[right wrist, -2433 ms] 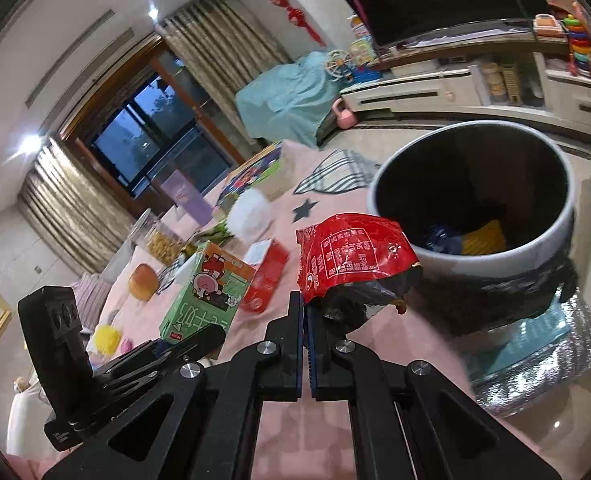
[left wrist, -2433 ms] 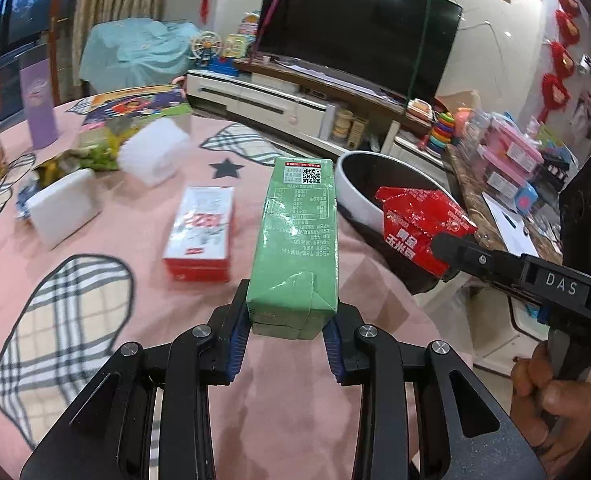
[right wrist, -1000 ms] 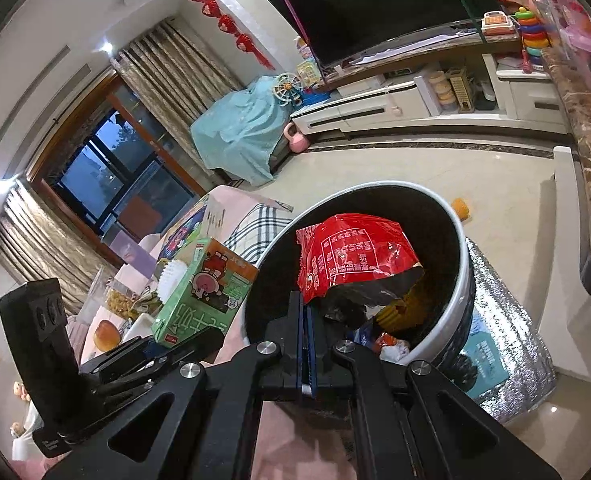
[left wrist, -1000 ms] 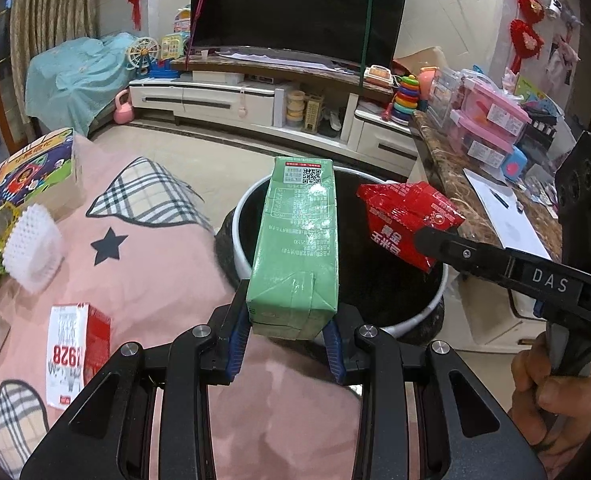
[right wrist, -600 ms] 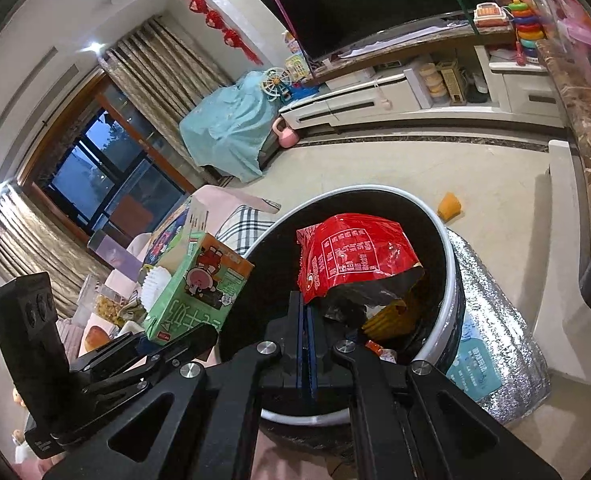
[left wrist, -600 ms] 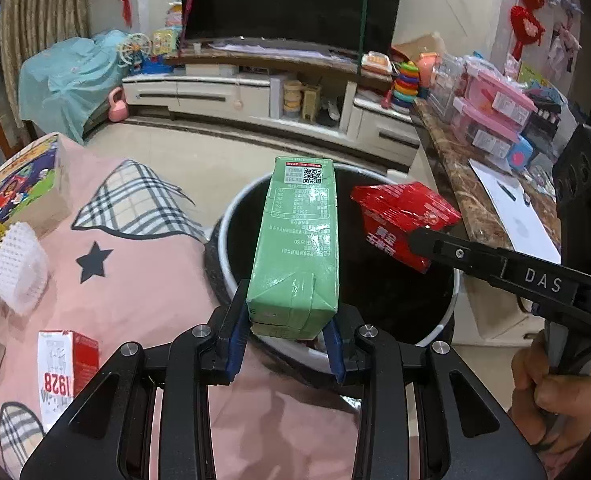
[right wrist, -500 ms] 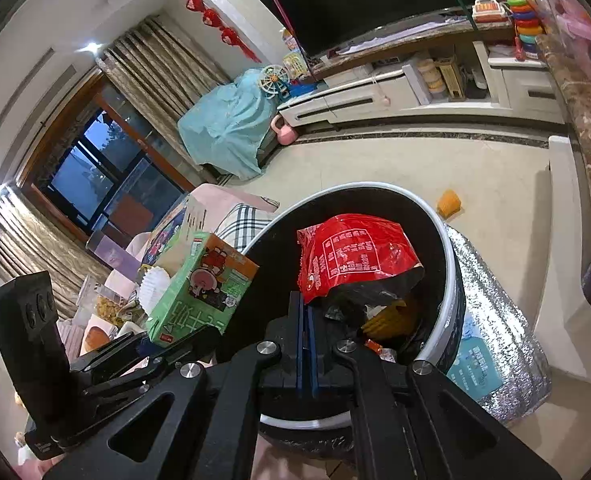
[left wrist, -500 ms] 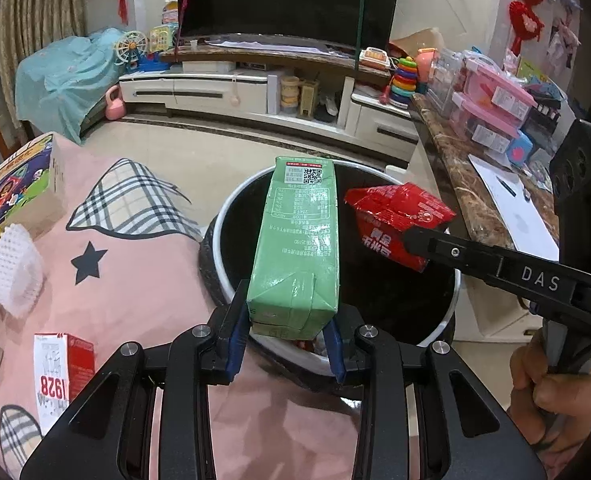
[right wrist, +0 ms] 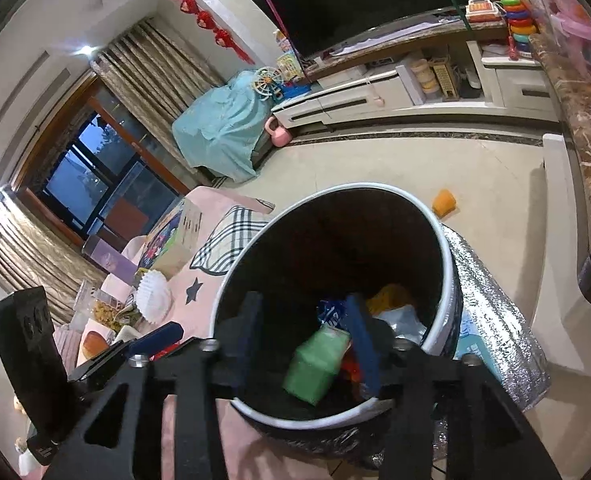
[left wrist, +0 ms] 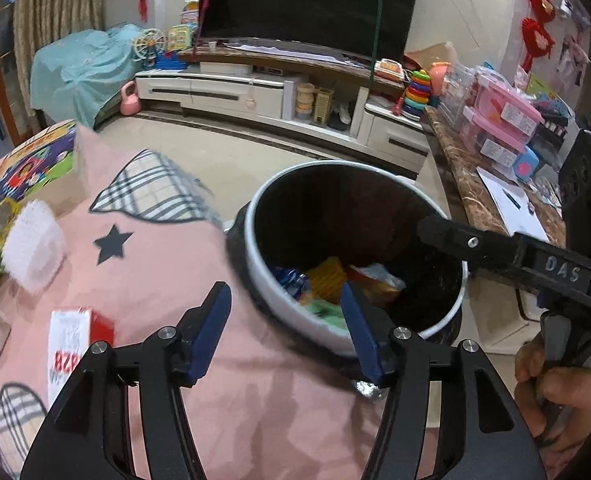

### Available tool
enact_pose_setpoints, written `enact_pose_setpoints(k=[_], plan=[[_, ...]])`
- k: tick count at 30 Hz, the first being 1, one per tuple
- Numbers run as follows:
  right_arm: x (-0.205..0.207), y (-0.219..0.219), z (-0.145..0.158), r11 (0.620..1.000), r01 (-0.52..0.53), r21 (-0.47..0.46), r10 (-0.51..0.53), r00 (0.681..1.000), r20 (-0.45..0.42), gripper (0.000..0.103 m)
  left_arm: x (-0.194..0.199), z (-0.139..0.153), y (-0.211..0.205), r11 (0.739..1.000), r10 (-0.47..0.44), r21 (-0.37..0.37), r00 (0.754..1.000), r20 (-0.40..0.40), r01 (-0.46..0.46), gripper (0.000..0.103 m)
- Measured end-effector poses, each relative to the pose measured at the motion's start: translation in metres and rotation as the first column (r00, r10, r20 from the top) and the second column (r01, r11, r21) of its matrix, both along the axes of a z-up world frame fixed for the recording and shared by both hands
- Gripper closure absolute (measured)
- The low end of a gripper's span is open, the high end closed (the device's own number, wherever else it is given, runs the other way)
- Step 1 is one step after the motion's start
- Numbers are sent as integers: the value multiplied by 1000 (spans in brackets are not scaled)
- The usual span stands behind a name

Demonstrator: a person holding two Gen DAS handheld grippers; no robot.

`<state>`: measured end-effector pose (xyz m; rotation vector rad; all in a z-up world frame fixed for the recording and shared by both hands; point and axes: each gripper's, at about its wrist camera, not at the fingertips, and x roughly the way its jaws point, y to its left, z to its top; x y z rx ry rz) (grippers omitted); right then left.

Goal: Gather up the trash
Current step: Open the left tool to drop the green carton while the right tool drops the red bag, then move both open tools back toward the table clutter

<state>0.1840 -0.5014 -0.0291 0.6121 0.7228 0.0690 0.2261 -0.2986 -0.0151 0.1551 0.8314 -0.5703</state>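
both tongs spreading over the bin

left gripper [left wrist: 281,316] opening, nothing between its blue pads, poised at the near rim of the trash bin [left wrist: 255,272]. right gripper [right wrist: 307,340] opening too, likewise gripping nothing, over the bin. green carton [right wrist: 315,364] blurred inside the bin beside a red wrapper [right wrist: 349,364]. red-and-white box [left wrist: 75,340] lying left on the pink tablecloth [left wrist: 155,264].
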Motion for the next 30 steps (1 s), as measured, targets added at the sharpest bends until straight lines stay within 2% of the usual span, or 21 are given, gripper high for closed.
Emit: enact_pose_setpoints(k=[5, 7, 18, 30], plan=[[-9, 17, 8, 999, 2, -51, -1, 1000, 23, 22, -10, 0, 27, 998, 60, -29, 998, 2, -60, 41], [-13, 27, 11, 998, -5, -68, 7, 999, 34, 19, -15, 1, 40, 995, 87, -41, 996, 9, -87, 40], [-26, 77, 15, 996, -54, -65, 57, 997, 50, 15, -41, -2, 124, 967, 234, -104, 972, 1, -232, 38], [-27, 145, 6, 984, -162, -68, 164, 986, 26, 12, -56, -21, 209, 921, 369, -115, 929, -40, -371, 37]])
